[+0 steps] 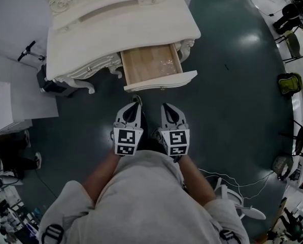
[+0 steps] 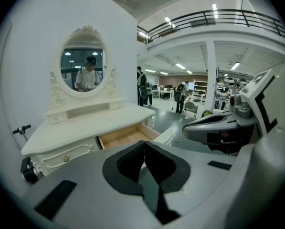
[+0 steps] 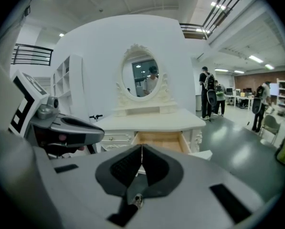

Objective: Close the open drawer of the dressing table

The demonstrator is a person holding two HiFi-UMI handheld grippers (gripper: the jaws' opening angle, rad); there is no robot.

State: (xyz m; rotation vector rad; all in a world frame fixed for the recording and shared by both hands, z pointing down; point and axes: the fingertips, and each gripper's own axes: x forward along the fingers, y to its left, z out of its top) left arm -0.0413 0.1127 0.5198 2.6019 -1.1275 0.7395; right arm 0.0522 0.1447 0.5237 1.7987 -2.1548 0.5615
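A: Quick, where's the drawer [image 1: 152,64]?

B: Pulled well out of the dressing table [image 1: 90,44], on the right half under the worktop [image 1: 115,27]. Pale wood inside. Its white front [image 1: 161,80] is the near edge.

A: And the tools?

B: Left hand-held gripper [image 1: 135,101] and right hand-held gripper [image 1: 167,107] sit side by side, just near of that front, not touching it. Both are clenched on nothing — each gripper view shows the pads [image 2: 128,160] pressed together, w/ the drawer framed right behind them.

A: Why clenched?

B: My guess is no grasp is needed. A closed tip makes a firm, blunt pusher, and two of them set apart along the front should keep the drawer from skewing as it slides.

A: So the task's at the start?

B: Approx. yes — the drawer is fully open and contact isn't made yet. Next it prob. needs both tips on the front panel, then an even shove toward the far side, where the oval mirror [image 3: 141,75] stands.
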